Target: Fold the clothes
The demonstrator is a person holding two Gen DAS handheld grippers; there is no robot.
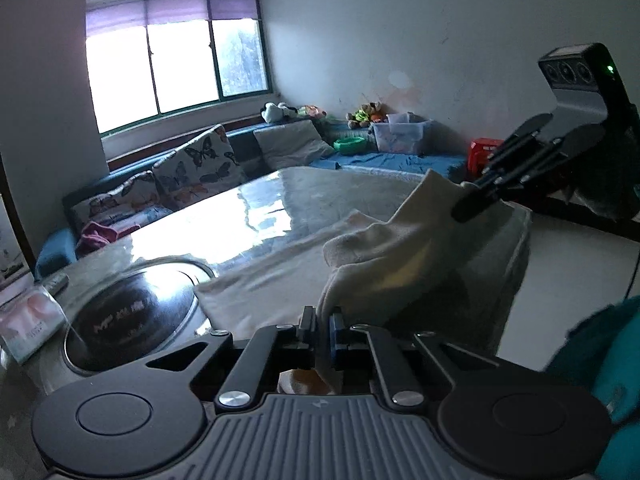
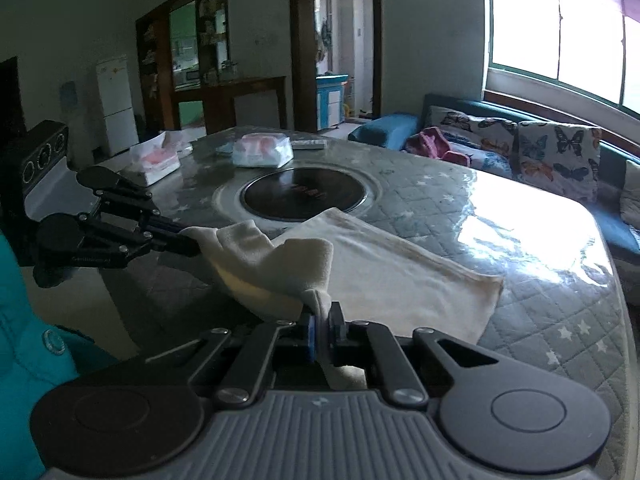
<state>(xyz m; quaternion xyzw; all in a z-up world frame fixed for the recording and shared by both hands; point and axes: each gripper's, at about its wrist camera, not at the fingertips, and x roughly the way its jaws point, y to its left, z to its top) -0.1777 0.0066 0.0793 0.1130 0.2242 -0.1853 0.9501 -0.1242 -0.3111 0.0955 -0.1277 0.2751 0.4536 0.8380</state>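
Note:
A cream cloth (image 1: 384,256) lies partly on the grey quilted table (image 1: 280,196); its near edge is lifted and sags between two held corners. My left gripper (image 1: 323,320) is shut on one corner. My right gripper (image 2: 323,322) is shut on the other corner. In the left wrist view the right gripper (image 1: 468,208) pinches the cloth at the right. In the right wrist view the left gripper (image 2: 188,240) pinches the cloth (image 2: 384,264) at the left. The far half of the cloth rests flat on the table (image 2: 520,208).
A round black hotplate (image 2: 304,194) is set in the table just beyond the cloth; it also shows in the left wrist view (image 1: 132,320). Tissue packs (image 2: 262,152) and a remote (image 2: 308,144) lie at the far side. A sofa with butterfly cushions (image 2: 556,152) runs along the window.

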